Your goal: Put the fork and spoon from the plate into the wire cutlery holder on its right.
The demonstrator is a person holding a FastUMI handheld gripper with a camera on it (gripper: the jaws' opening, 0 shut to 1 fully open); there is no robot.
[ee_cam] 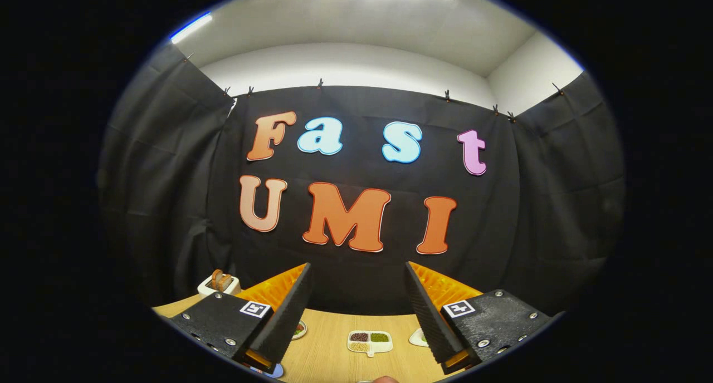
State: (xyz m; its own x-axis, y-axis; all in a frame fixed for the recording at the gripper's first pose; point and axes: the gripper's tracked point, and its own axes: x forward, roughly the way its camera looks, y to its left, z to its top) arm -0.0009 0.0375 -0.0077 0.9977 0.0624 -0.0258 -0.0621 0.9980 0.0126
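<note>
The tongs [356, 285] stand open, their two fingers spread wide with nothing between them, raised and pointing at the black cloth wall [167, 205] rather than down at the bench [328, 355]. Each finger carries a small square black-and-white marker tag on its top face; no readable writing shows on them.

Between the fingers, low in the frame, lies the light wooden bench. On it, in the gap between the fingers, sits a small white divided dish [370, 342] with three compartments: dark reddish grains, green grains, and pale yellowish grains. Just beside the left finger a bit of a round plate [299, 329] peeks out, mostly hidden by the finger. Beside the right finger the edge of another white dish [419, 337] shows, also largely hidden.

At lower left, beyond the left finger, a white toaster [219, 284] holds two brown slices of bread upright in its slots.

The fork, spoon and wire holder cannot be made out. Above the cloth a white wall and ceiling with strip lights appear.
</note>
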